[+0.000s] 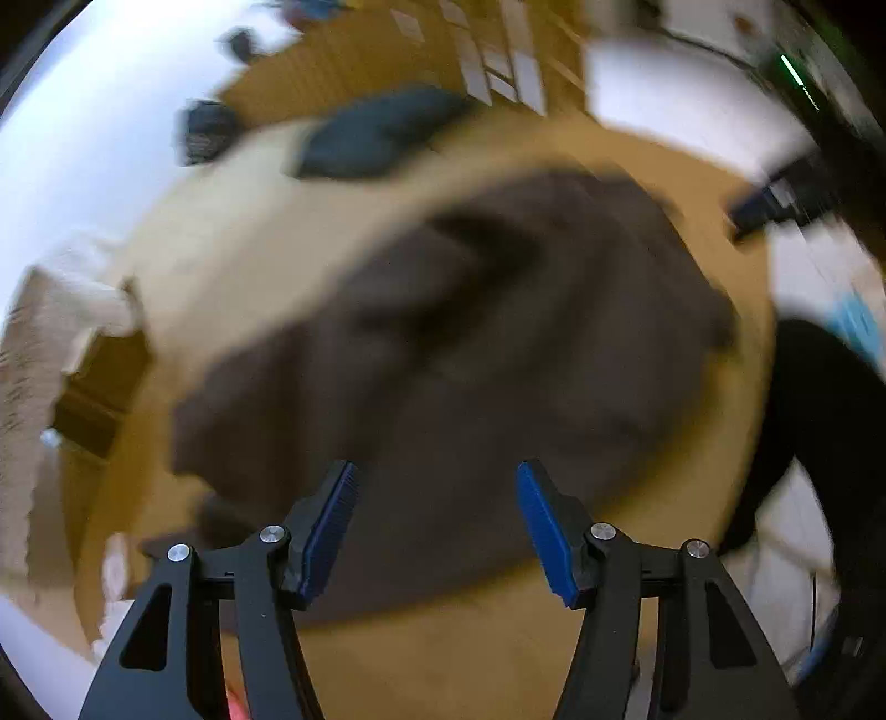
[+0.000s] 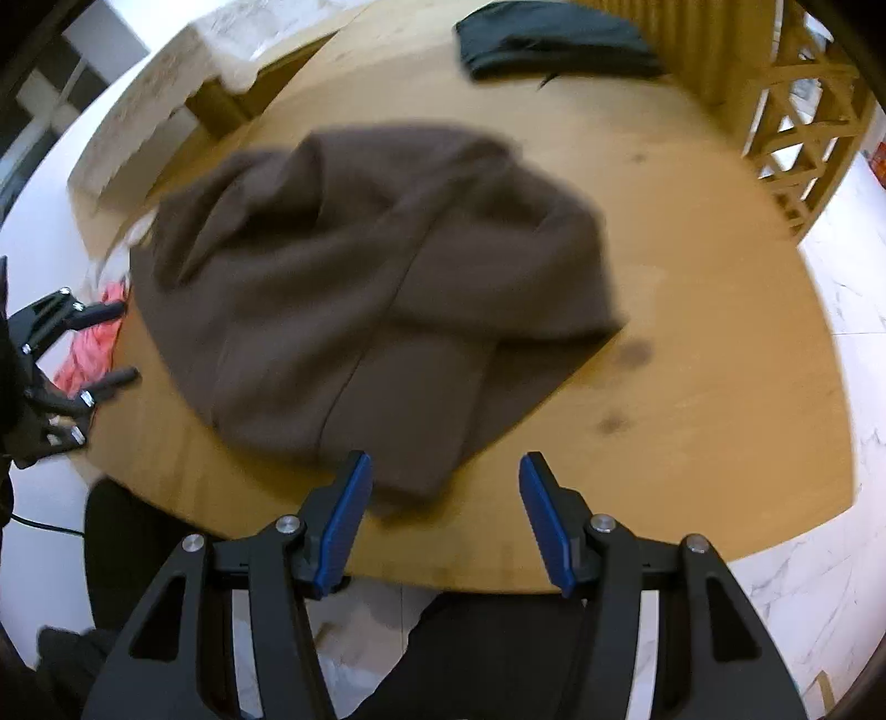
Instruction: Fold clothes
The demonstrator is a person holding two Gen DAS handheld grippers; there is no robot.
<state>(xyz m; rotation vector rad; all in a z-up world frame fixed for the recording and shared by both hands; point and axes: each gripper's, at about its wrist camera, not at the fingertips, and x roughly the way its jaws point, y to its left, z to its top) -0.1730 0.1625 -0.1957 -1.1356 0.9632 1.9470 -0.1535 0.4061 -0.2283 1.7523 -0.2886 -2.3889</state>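
A brown garment (image 2: pixel 365 299) lies rumpled and partly folded on the round wooden table (image 2: pixel 692 343). It also shows, blurred, in the left wrist view (image 1: pixel 470 343). My right gripper (image 2: pixel 443 487) is open and empty, hovering above the garment's near edge by the table's front rim. My left gripper (image 1: pixel 437 498) is open and empty above the garment's edge; it shows from the side in the right wrist view (image 2: pixel 105 343), at the table's left rim.
A dark folded garment (image 2: pixel 554 41) lies at the table's far side, also in the left wrist view (image 1: pixel 376 138). A pink cloth (image 2: pixel 94 338) lies off the table's left edge. A wooden lattice frame (image 2: pixel 797 133) stands at the right. The floor is white marble.
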